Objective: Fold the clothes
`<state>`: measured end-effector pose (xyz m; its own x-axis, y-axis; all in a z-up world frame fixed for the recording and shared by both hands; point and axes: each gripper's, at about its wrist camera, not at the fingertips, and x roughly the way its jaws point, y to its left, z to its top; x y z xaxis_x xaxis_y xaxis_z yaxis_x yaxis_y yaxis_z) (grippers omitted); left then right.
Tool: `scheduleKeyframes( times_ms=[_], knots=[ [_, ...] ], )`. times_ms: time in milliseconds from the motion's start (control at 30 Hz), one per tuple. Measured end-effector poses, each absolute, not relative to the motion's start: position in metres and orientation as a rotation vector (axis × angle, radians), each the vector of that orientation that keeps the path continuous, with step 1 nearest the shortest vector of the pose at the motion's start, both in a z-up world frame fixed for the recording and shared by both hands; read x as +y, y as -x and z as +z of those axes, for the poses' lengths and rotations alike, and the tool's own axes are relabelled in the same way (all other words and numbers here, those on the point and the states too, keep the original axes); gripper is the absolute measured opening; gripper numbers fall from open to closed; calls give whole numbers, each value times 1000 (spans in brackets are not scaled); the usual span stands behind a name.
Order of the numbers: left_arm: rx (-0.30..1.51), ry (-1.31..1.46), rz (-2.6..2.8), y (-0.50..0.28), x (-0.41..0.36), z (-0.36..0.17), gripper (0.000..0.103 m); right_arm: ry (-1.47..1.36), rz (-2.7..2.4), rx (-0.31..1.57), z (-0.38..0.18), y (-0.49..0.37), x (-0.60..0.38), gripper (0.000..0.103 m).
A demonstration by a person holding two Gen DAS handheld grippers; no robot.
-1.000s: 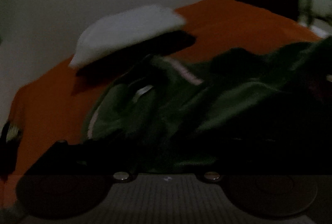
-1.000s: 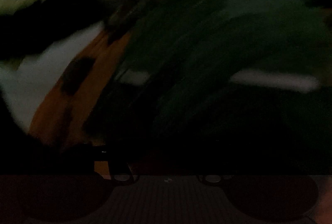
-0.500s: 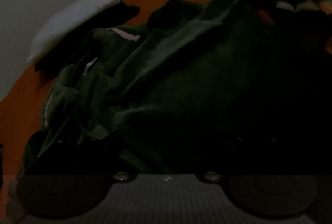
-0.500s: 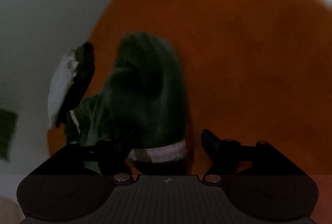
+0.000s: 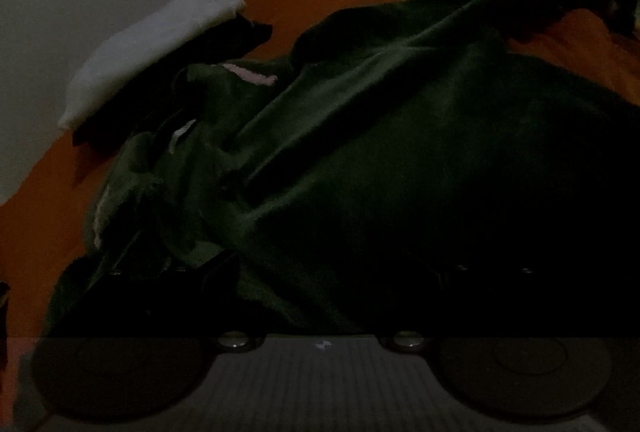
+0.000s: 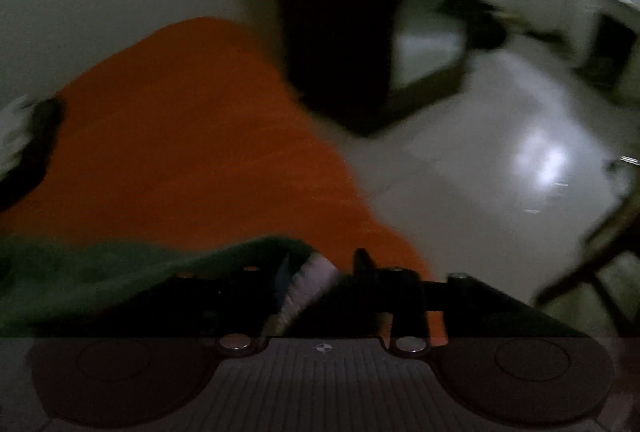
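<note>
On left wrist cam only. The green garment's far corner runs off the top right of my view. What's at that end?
Observer: The right gripper. A pale ribbed band on the dark green garment sits between its fingers, and its jaws are opening.
Operator: What's past that gripper?
Observer: The orange cover ends just beyond it, then there is bare pale floor.
Operator: Anything standing on that floor?
Observer: A dark slanted frame on the right, maybe a chair. It's too blurred to be sure.
</note>
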<state>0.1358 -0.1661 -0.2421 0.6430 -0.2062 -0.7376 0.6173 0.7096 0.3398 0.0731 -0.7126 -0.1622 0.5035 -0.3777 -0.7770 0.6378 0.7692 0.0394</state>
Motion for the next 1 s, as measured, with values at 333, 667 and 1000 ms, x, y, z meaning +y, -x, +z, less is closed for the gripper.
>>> scheduleKeyframes(
  times_ms=[333,667,1000],
  knots=[
    [765,-578,-489,-141,-163,-247,95,-706,-503,755,-226,-42,-723,79],
    [782,-536,-473,-141,-161,-249,96,-828,-394,389,-171,-55,-735,16],
    [796,-503,-479,-148,-159,-252,100,-550,-289,399,-96,-65,-726,7]
  ],
)
